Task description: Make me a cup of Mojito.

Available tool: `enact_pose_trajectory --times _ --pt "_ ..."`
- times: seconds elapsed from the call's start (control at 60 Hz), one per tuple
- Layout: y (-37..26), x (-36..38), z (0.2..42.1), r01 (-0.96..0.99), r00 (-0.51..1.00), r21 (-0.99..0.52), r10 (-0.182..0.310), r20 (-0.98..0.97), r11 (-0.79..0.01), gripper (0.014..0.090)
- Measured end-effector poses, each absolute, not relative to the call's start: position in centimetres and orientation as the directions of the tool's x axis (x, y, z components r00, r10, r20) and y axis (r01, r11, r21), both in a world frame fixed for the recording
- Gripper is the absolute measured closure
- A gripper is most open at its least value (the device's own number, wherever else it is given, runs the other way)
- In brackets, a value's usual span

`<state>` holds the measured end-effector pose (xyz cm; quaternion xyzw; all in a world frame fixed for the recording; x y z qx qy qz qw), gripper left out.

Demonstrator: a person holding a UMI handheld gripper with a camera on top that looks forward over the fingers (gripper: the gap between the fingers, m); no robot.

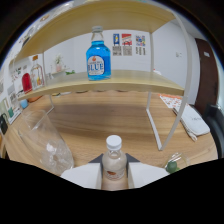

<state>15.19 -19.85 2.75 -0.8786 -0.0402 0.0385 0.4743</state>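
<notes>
Fingers of the hand-held gripper (pixel 114 175) are showing in the gripper view as two pale wedges, and they are pressing in on either side of a small clear bottle with a white screw cap and an orange-marked label (pixel 114 167), so the gripper is holding that bottle upright by its body rather than standing open around it. Gripping below the neck is probably keeping the cap free and the bottle steady for carrying or pouring, which would suit a soda or mixer stage of the Mojito. Just beside the fingers, a tall clear glass tumbler with what looks like ice or crushed pieces at its bottom (pixel 42 145) is standing on the light wooden tabletop (pixel 105 117); it is likely waiting close by as the vessel the drink is being built in. At the other side of the fingers a small dark green round thing, perhaps a lime (pixel 172 167), is lying near, though I cannot tell for sure what it is. Beyond the bottle, a white-legged pale wooden shelf (pixel 120 82) is spanning the table, and a blue-liquid bottle with a blue label (pixel 98 56) is standing upright on it, well apart from the gripper, seemingly parked there out of the working area. A white flat device with a cable (pixel 192 120) is resting farther off on the table, beside the shelf's leg, and posters are hanging on the far wall.
</notes>
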Motion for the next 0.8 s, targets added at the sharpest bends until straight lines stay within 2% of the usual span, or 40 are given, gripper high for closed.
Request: enact_pose_trajectory --times 0.2,0.4,0.5,0.55,0.583,0.683,0.8 --pt "-20.1 14.7 2.1 0.049 0.992 -0.828 0.121 -0.022 -0.558 0.069" --pt "-20.8 15.3 1.6 0.026 0.996 -0.811 0.083 -0.028 -0.584 0.0667" --pt "-21.7 15.7 1.0 0.026 0.998 -0.786 0.066 -0.019 -0.618 0.0479" --pt "-22.2 15.8 1.5 0.029 0.998 -0.786 0.065 -0.014 -0.618 0.0303" --pt "-22.4 16.0 2.3 0.038 0.998 -0.794 0.06 0.002 -0.606 0.024" --pt "-23.4 16.1 5.1 0.05 0.999 -0.824 0.035 0.036 -0.565 0.0181" --pt "-25.3 15.2 9.5 0.003 1.0 -0.856 -0.014 0.012 -0.517 0.019"
